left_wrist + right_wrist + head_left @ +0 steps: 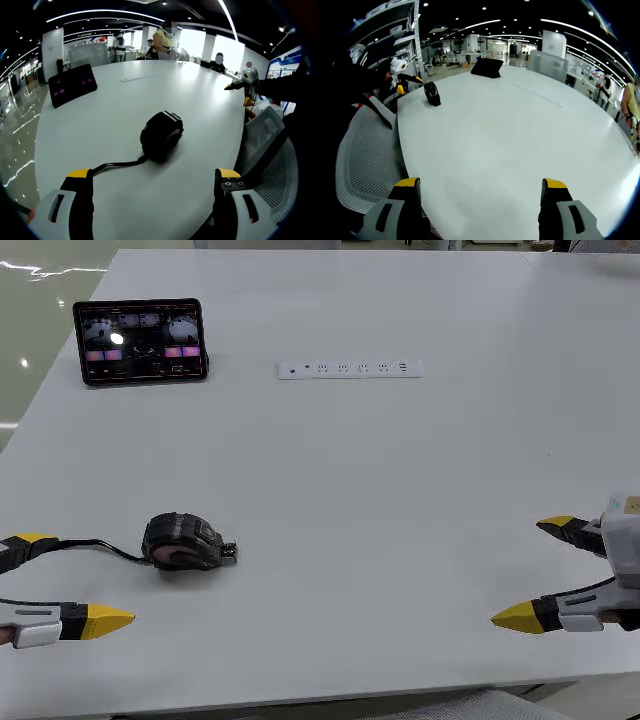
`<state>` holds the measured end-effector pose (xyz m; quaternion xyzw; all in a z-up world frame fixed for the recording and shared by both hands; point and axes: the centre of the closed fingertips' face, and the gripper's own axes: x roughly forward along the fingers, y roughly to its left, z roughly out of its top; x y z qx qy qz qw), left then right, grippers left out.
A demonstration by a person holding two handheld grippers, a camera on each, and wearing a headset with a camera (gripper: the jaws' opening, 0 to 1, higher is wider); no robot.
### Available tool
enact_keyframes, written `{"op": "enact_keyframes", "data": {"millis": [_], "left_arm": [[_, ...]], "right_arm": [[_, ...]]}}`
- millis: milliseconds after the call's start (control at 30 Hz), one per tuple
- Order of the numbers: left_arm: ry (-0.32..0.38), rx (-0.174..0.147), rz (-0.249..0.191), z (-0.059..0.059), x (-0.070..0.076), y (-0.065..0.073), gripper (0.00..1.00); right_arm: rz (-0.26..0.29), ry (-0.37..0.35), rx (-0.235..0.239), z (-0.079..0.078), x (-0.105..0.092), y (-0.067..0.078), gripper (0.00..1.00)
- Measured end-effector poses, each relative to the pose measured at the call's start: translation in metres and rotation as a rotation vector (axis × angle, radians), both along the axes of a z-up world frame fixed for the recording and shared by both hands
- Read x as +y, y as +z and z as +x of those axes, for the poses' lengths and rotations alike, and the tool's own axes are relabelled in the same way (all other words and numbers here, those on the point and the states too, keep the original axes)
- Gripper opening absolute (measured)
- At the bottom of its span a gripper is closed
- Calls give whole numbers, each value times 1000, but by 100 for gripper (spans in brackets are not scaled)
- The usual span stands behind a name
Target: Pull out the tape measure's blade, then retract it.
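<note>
Left gripper (65,580), jaws spread, sits near the tape measure (183,542), which rests on the table (400,490) with its blade housed; its cord (100,545) trails toward one jaw and could be pinched instead of the case. Right gripper (535,572), jaws likewise spread, is well apart; an unbraced case may skid when pulled.

Open-plan office: long white table (400,470), mesh chair (365,165), ceiling strip lights (100,12).

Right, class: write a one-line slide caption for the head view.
Tape measure on a white table, just ahead of the open left tongs; open right tongs face it from across.
</note>
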<state>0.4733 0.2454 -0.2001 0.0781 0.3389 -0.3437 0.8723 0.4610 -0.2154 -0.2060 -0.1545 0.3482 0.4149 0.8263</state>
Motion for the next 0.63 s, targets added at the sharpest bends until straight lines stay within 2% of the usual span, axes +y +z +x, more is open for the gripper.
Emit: {"op": "enact_keyframes", "data": {"millis": [133,167,233,367,633], "left_arm": [[-2,-1,9,0,1,-1,99],[-3,23,-1,-2,1,-2,99],[-7,10,7,-1,2,-2,99],[-5,22,3,-2,3,-3,99],[-3,17,8,-2,5,-3,99]], "right_arm": [[5,-5,-3,0,-1,1,99],[6,-9,-3,1,-1,1,99],[7,-13,-1,1,-2,1,99],[7,-14,-2,0,-2,1,99],[4,-17,2,-1,-4,2,99]]}}
